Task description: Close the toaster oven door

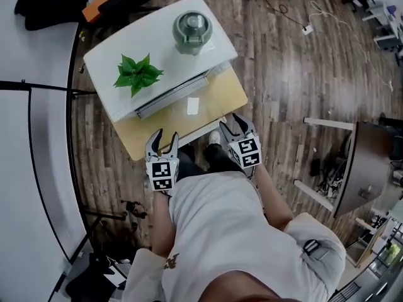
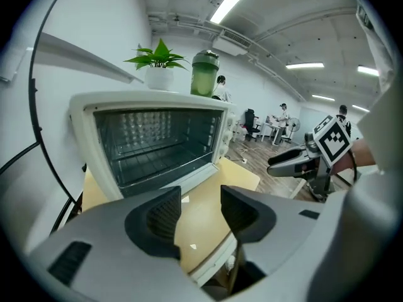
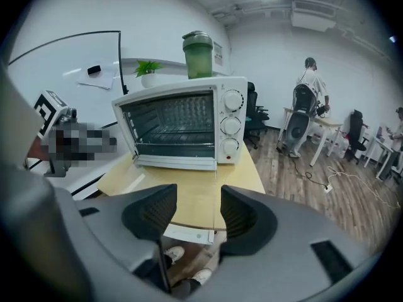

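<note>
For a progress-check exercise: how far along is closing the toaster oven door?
Done: nothing; the toaster oven door lies folded down. In hand: left gripper and right gripper hover open and empty at the table edge. Left: reach the door, swing it shut.

Seen from above: bare table (image 1: 220, 96) at 12 o'clock gives a free run to the oven (image 1: 148, 39) front, with only a flat label (image 1: 192, 106) lying there. Plant (image 1: 137, 73) and bottle (image 1: 192, 31) crowd the oven top. Wall (image 1: 31, 168) at 9 o'clock; open floor (image 1: 296, 74) at 3.

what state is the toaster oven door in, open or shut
Shut, it seems: the toaster oven door stands upright, flush with the front, and nothing folds down over the table before it.
</note>
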The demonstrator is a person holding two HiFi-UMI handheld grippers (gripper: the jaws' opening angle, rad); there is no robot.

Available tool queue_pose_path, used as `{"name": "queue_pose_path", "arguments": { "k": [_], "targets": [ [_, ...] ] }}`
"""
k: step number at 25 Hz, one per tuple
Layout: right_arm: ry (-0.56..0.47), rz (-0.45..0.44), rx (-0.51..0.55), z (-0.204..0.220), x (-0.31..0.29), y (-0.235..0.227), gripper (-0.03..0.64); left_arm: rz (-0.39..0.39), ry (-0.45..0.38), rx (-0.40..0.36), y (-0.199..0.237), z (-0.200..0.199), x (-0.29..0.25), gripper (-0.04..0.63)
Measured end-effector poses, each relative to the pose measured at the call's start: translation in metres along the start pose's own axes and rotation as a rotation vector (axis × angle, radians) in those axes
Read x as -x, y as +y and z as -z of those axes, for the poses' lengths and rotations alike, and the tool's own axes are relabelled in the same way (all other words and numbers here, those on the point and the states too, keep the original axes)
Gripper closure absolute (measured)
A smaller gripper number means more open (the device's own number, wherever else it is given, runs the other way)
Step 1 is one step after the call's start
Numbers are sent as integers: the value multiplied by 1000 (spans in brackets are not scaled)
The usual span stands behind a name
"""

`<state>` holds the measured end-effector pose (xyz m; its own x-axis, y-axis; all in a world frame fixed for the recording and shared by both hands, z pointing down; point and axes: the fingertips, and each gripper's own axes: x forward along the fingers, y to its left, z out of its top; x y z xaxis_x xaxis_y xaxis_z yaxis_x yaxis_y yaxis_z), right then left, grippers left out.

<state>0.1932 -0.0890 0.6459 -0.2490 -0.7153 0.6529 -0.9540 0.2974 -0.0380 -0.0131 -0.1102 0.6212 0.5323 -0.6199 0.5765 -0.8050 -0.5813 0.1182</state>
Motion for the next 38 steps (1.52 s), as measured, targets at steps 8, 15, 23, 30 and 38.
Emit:
{"name": "queue_pose_path", "arguments": {
  "k": [8, 15, 23, 30, 38],
  "targets": [
    [81, -97, 42, 34, -20, -4, 397, -123, 44, 99, 6, 42, 10, 394],
    [152, -149, 66, 60, -36, -4, 396, -182, 113, 167, 10, 82, 11, 374],
    [215, -179, 65, 84, -50, -8, 393, -211, 192, 260, 12, 130, 9, 353],
    [258, -198, 51, 101, -60, -9, 379, -224, 246, 345, 16, 163, 6, 327],
    [294, -215, 10, 116, -69, -9, 350, -202, 296, 439, 16, 191, -3, 304]
  ]
}}
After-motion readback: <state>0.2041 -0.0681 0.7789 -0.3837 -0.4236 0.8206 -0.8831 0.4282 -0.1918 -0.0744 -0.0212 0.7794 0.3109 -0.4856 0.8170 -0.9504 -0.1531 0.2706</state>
